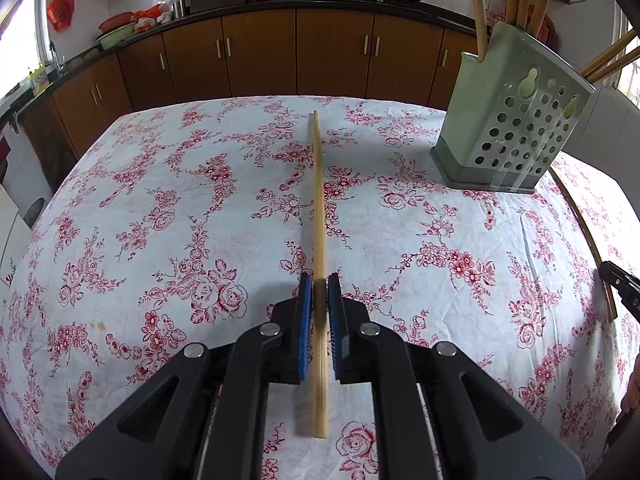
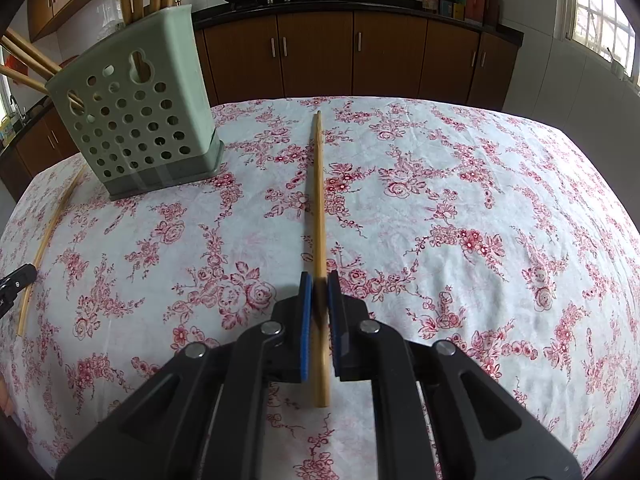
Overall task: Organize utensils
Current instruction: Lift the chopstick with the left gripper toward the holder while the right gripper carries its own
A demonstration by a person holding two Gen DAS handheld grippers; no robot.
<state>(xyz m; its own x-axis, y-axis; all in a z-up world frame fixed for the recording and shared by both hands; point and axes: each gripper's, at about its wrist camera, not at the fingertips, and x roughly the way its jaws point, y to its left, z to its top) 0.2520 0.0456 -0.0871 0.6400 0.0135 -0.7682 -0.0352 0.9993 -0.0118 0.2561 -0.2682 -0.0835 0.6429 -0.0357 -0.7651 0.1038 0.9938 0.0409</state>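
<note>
My left gripper (image 1: 320, 284) is shut on a bamboo chopstick (image 1: 319, 200) that lies along the floral tablecloth, pointing away from me. My right gripper (image 2: 319, 282) is shut on another bamboo chopstick (image 2: 318, 200), also lying on the cloth and pointing away. A pale green perforated utensil holder (image 1: 516, 116) stands at the right in the left wrist view and at the left in the right wrist view (image 2: 136, 108). It holds several chopsticks and utensil handles.
The right gripper's tip (image 1: 620, 284) shows at the right edge of the left view, and its chopstick (image 1: 580, 232) beside it. The left gripper's tip (image 2: 16, 280) shows at the left edge of the right view. Brown cabinets (image 1: 296, 52) and woks stand behind the table.
</note>
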